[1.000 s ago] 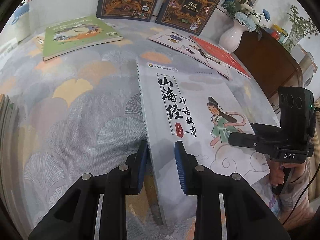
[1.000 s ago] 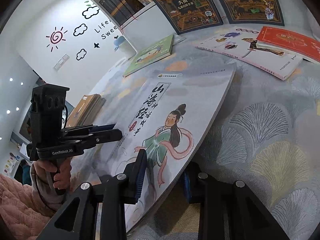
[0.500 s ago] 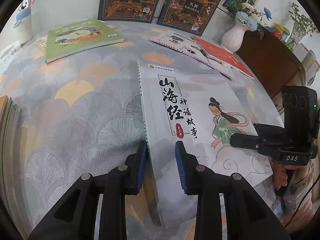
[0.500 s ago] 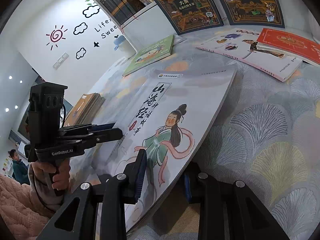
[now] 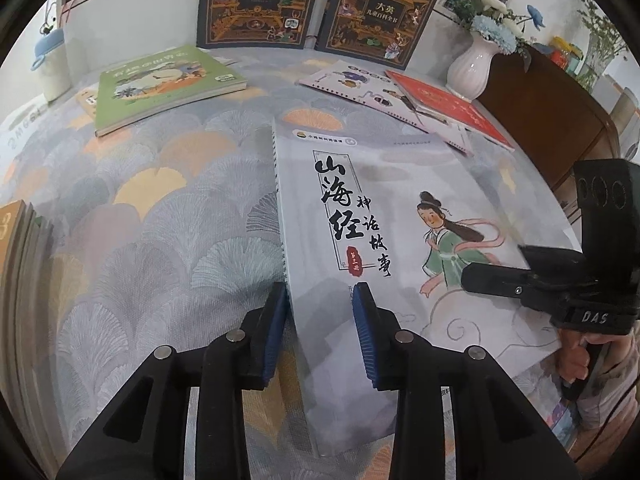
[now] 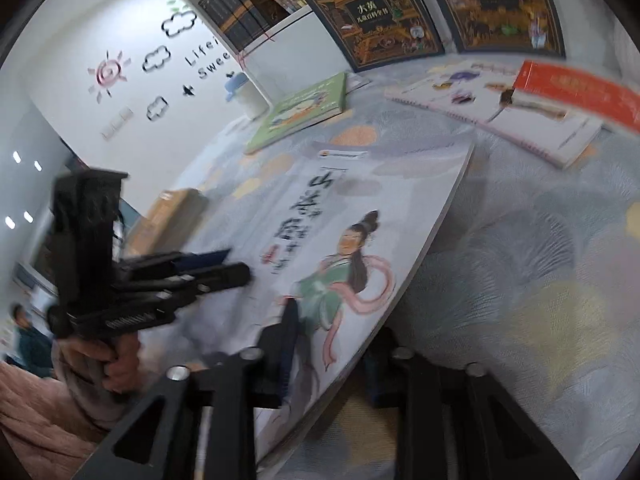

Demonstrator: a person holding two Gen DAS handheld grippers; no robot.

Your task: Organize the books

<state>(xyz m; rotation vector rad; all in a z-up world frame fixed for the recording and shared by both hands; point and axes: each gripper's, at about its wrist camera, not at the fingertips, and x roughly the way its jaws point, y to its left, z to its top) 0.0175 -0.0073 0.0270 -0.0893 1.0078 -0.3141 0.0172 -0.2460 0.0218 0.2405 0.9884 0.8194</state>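
A large grey-white book (image 5: 384, 216) with black calligraphy and a drawn figure in green is held tilted above the table. My left gripper (image 5: 320, 312) is shut on its near spine edge, one blue pad under the cover and one on top. My right gripper (image 6: 332, 344) is shut on the book's (image 6: 360, 232) opposite near edge. Each gripper shows in the other's view, the right gripper (image 5: 520, 276) at the right and the left gripper (image 6: 200, 272) at the left.
A green book (image 5: 160, 80) lies at the far left. A white picture book (image 5: 360, 84) and a red book (image 5: 448, 108) lie at the far right. Two dark encyclopedias (image 5: 260, 0) lean against the back wall. A white vase (image 5: 472, 64) stands at right, a book stack (image 5: 20, 248) at left.
Both grippers have moved with the book; the right wrist view is now blurred and the book's right side has risen. The grips are unchanged.
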